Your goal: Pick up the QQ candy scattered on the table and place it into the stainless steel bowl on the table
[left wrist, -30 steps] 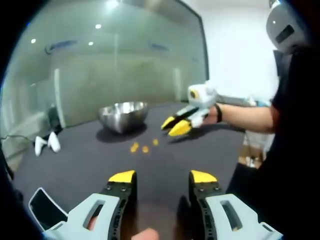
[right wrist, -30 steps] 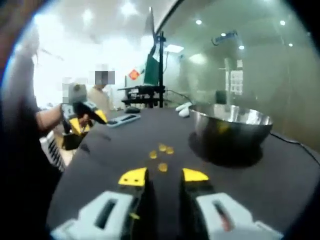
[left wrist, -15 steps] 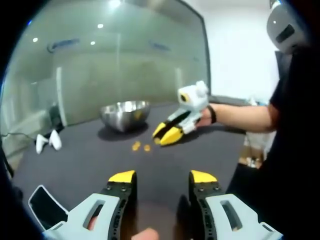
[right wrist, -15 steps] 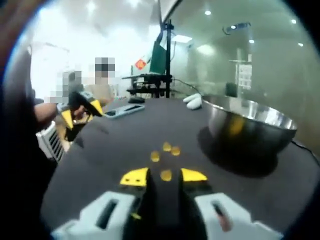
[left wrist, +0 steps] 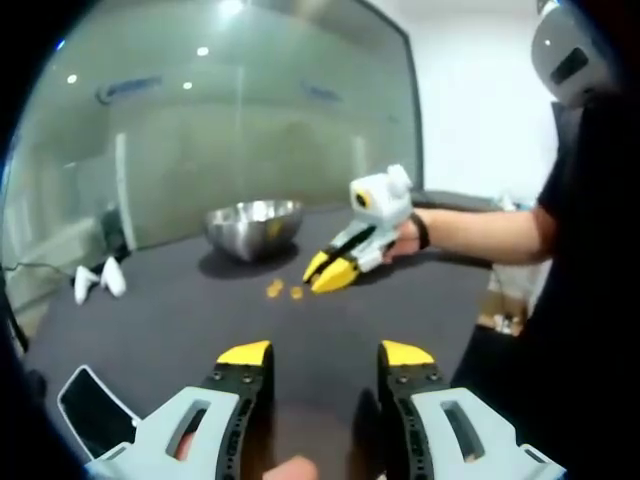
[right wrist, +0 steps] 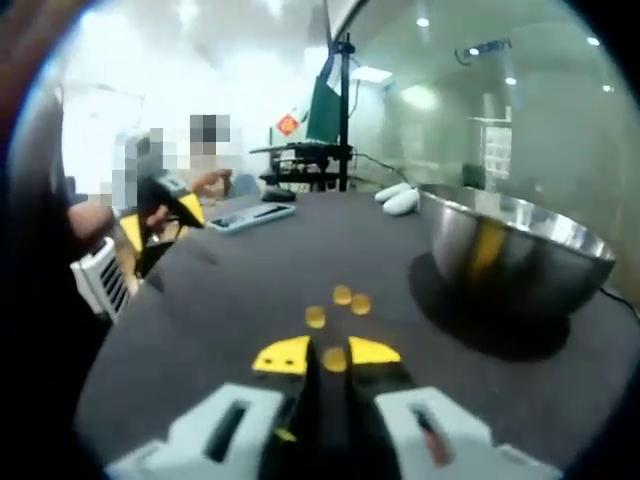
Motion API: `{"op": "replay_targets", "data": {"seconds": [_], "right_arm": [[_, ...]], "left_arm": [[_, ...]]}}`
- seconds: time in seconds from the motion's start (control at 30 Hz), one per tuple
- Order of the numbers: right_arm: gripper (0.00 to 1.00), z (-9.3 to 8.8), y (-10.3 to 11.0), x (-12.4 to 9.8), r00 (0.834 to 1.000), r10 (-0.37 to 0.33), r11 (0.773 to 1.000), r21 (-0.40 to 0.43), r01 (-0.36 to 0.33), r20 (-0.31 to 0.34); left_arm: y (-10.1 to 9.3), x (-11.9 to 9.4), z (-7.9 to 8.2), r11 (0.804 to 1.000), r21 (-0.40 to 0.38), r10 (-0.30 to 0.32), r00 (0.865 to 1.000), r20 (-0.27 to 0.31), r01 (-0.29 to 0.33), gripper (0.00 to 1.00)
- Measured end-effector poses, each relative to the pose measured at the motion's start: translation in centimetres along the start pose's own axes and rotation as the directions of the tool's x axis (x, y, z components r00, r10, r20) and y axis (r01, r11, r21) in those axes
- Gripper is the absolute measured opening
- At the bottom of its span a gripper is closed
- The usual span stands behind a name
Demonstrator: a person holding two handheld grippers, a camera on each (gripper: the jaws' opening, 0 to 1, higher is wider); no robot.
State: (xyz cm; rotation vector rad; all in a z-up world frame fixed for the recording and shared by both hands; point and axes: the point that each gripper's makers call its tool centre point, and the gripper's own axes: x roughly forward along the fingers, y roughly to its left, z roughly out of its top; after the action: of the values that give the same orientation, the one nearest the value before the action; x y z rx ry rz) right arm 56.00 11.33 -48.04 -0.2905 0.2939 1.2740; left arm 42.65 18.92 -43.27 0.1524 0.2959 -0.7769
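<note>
Dark cloth covers the table (right wrist: 230,280), with frosted glass walls behind it. In the right gripper view, nearest the lens, the right gripper (right wrist: 326,355) has its yellow tips drawn almost together around one candy (right wrist: 334,359); half a second ago the tips stood wider, with that candy just ahead of them, so the grasp looks to be under way, though I cannot tell whether the piece is firmly pinched yet. Beyond it, at twelve o'clock, three more candies (right wrist: 340,304) lie loose in a small cluster. Further off at two o'clock sits the steel bowl (right wrist: 520,255), close enough for a short carry once the candy is lifted. A phone (right wrist: 249,216) lies far back at eleven o'clock.

From the left gripper view, the left gripper (left wrist: 326,353) hangs idle in the foreground, tips apart and holding nothing. This view shows the right gripper (left wrist: 330,272) from outside, nose down on the table, hiding the gripped piece; two candies (left wrist: 283,290) show beside it, and the bowl (left wrist: 254,226) lies behind at eleven o'clock.
</note>
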Motion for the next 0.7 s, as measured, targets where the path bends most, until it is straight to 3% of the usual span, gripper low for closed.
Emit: {"op": "replay_targets", "data": {"seconds": [0.43,0.5,0.57,0.63,0.7], "right_arm": [[0.09,0.2,0.2,-0.1,1.000,-0.009,1.000,0.015,0.009,0.004],[0.09,1.2,-0.2,-0.6,0.998,-0.050,0.998,-0.035,0.051,0.041],[0.09,3.0,0.0,-1.7,0.992,-0.061,0.998,-0.009,0.062,0.112],[0.09,4.2,-1.0,-2.9,0.979,-0.132,0.991,0.001,0.133,0.155],[0.09,4.4,-2.5,-4.1,0.962,-0.224,0.975,0.048,0.219,0.155]], "left_arm": [[-0.2,0.1,0.0,1.000,0.005,-0.006,1.000,0.000,0.006,0.43],[-0.2,0.1,0.0,1.000,0.004,-0.005,1.000,0.000,0.005,0.43],[-0.2,0.1,0.0,1.000,0.004,-0.005,1.000,0.000,0.006,0.43],[-0.2,0.2,0.0,1.000,0.007,-0.006,1.000,-0.001,0.006,0.43],[-0.3,0.2,0.2,1.000,0.008,-0.008,1.000,0.002,0.008,0.43]]}}
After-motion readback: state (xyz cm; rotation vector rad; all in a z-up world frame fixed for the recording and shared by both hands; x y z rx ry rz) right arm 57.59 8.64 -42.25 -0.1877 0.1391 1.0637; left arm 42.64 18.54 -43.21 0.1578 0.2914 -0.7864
